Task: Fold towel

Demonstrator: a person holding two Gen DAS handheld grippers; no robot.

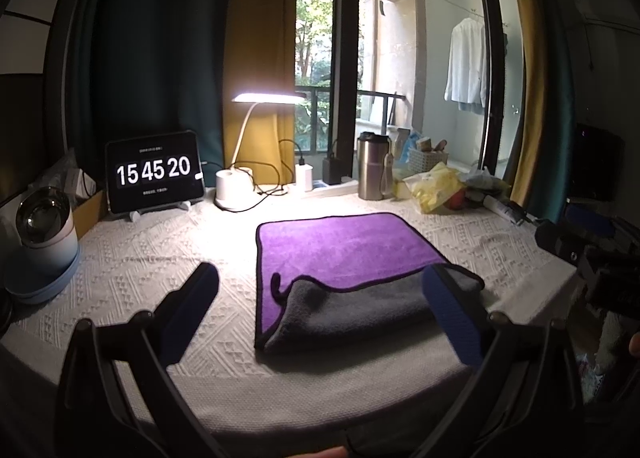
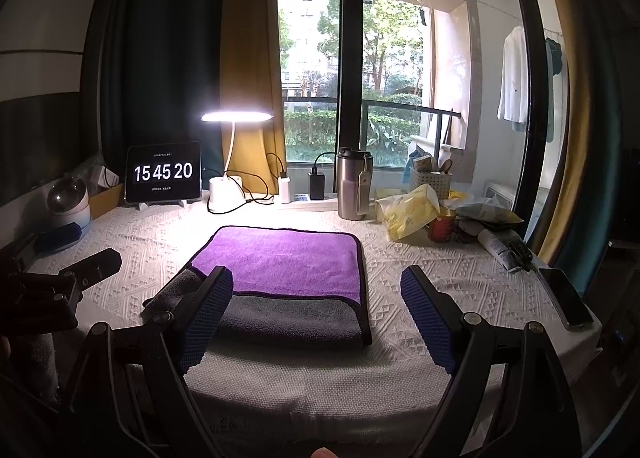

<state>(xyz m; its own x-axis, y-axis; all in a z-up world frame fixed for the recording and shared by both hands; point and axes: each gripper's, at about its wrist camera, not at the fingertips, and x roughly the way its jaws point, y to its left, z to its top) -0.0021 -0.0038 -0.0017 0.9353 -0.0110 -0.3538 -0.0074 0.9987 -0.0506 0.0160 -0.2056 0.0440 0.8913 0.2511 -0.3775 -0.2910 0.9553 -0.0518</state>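
Note:
A purple towel (image 1: 344, 244) with a grey underside lies on the white textured tablecloth, its near edge folded up so a grey band (image 1: 352, 314) shows. My left gripper (image 1: 320, 298) is open above the table's near edge, its right finger over the fold's right end. In the right wrist view the towel (image 2: 288, 258) lies ahead with the grey fold (image 2: 288, 316) nearest. My right gripper (image 2: 316, 310) is open, its left finger over the fold's left part. Neither gripper holds anything.
At the back stand a tablet clock (image 1: 154, 174), a lit white desk lamp (image 1: 236, 186), a steel tumbler (image 1: 372, 168), yellow bags (image 2: 408, 214) and a basket (image 2: 430, 178). A white fan (image 1: 44, 238) is at the left; a phone (image 2: 566, 298) and a tube (image 2: 498, 248) at the right.

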